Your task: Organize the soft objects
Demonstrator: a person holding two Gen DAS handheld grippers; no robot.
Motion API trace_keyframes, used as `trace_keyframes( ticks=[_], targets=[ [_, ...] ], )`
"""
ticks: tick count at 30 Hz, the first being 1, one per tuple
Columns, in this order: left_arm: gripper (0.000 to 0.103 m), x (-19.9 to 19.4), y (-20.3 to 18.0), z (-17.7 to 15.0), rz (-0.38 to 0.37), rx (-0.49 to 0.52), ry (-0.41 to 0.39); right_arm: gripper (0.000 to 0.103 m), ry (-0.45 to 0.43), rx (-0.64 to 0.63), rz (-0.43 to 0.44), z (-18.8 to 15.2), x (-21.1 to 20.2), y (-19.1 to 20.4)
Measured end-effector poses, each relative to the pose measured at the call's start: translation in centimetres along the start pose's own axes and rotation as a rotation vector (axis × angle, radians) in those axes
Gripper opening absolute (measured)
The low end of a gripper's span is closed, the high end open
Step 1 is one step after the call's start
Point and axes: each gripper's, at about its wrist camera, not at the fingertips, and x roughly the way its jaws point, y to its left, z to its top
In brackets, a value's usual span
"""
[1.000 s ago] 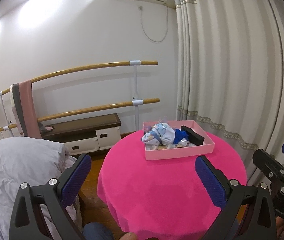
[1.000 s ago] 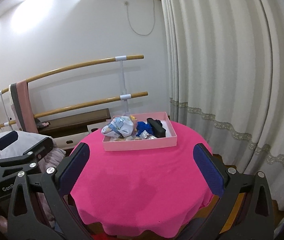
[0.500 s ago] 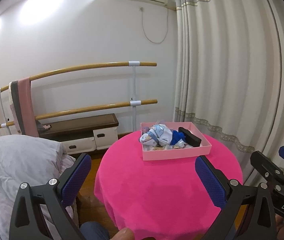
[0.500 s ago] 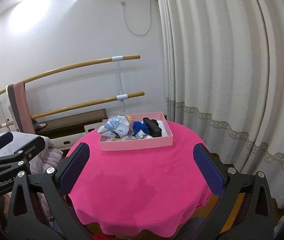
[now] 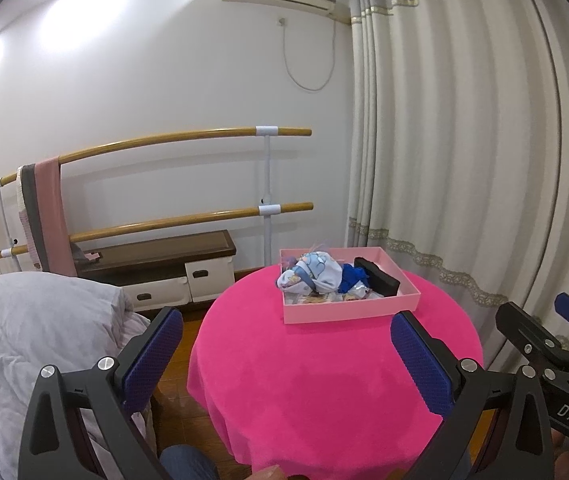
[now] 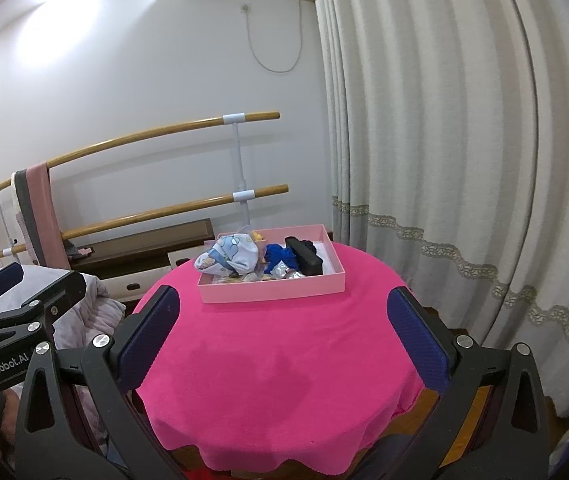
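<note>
A shallow pink box (image 5: pixel 348 311) (image 6: pixel 272 291) sits at the far side of a round table under a bright pink cloth (image 5: pixel 336 380) (image 6: pixel 280 360). Inside lie a white and light-blue patterned bundle (image 5: pixel 311 276) (image 6: pixel 230 256), a dark blue cloth (image 5: pixel 351 276) (image 6: pixel 280 255), a black block (image 5: pixel 376 277) (image 6: pixel 304 261) and small shiny bits. My left gripper (image 5: pixel 286 354) is open and empty, held back over the table's near-left edge. My right gripper (image 6: pixel 284 334) is open and empty, short of the box.
A bed with grey-white bedding (image 5: pixel 24 328) lies left of the table. Two wooden wall bars (image 5: pixel 164 220) carry a pink towel (image 5: pixel 48 216), with a low dark-topped cabinet (image 5: pixel 156 268) below. Long pale curtains (image 6: pixel 464 160) hang close on the right.
Both grippers have drawn back from the table, so the box looks smaller and more of the room and floor shows. Both stayed open and empty; the box contents have not moved.
</note>
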Motion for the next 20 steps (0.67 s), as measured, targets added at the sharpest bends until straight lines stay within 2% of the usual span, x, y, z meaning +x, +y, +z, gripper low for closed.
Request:
trace_keyframes(
  ticks=[20],
  targets=[
    [0.103, 0.62, -1.04, -0.59, 0.006, -0.024, -0.019, 0.103, -0.002, -0.004, -0.003, -0.32, -0.15, -0.02]
  ],
)
